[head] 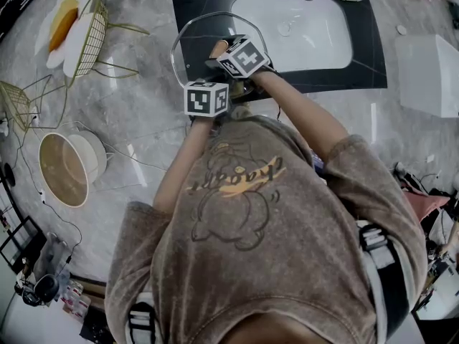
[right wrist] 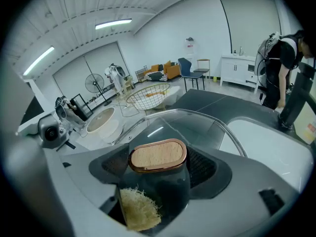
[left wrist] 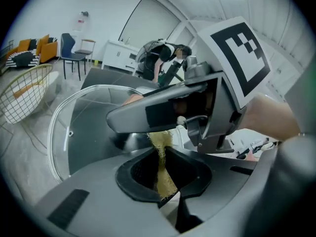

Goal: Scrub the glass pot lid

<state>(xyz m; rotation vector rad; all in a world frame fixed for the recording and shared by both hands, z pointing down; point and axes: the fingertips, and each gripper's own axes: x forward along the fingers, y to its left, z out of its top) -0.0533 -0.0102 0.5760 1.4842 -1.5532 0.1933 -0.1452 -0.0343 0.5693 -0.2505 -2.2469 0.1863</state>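
The left gripper [left wrist: 160, 154] gripped a yellow scrub pad [left wrist: 164, 174], its fingers closed tight on it. The right gripper [right wrist: 158, 174] had its fingers clamped on the wooden-topped knob [right wrist: 158, 156] of the glass lid [right wrist: 207, 125], with the pad just beside the knob. The lid was held tilted above the worktop [head: 143, 120], at the sink's [head: 301, 31] left edge.

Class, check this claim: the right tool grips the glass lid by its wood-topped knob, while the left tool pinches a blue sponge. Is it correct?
Not quite. The left tool pinches a yellowish fibrous scrubber, not a blue sponge, as the left gripper view shows. The right tool does grip the glass lid by its wood-topped knob.
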